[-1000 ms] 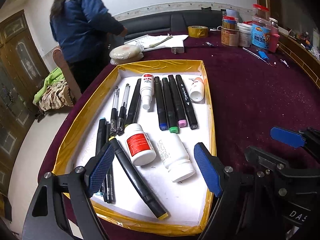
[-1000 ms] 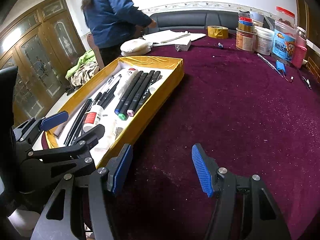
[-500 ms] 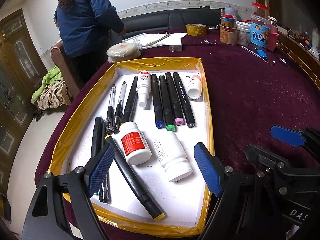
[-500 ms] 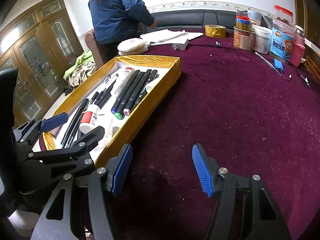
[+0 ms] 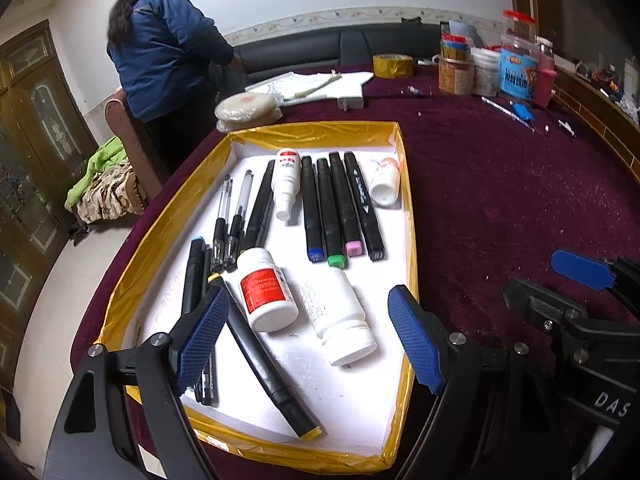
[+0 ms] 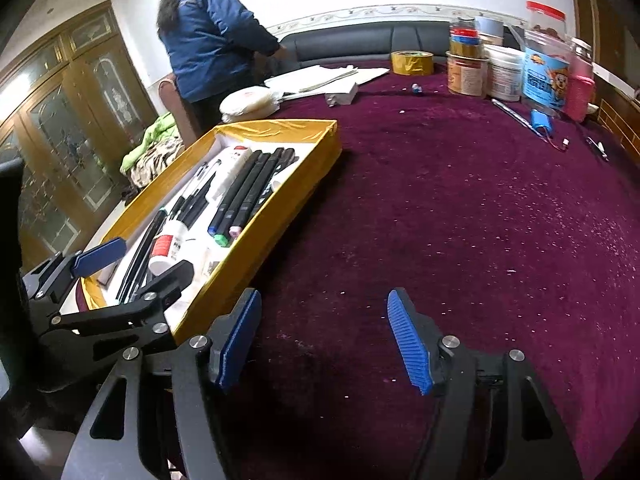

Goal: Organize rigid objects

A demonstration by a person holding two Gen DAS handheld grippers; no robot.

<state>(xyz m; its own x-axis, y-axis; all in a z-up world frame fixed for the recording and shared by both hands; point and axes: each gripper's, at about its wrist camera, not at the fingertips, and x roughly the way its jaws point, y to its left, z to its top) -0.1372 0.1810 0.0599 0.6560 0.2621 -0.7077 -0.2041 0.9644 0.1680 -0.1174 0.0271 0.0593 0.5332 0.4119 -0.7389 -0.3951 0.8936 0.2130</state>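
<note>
While the left gripper (image 5: 308, 338) hung wide apart and empty, gold-edged white cardboard tray (image 5: 394, 392) on maroon cloth held four white plastic bottles (image 5: 267, 296), four cap-coloured black markers (image 5: 331, 210), right gripper (image 6: 324, 340) opening, empty.

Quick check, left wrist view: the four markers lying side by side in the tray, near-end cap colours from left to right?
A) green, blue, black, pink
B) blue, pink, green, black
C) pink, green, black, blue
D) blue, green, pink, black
D: in the yellow-edged tray the caps read blue marker, green marker, pink marker, then black marker.
</note>
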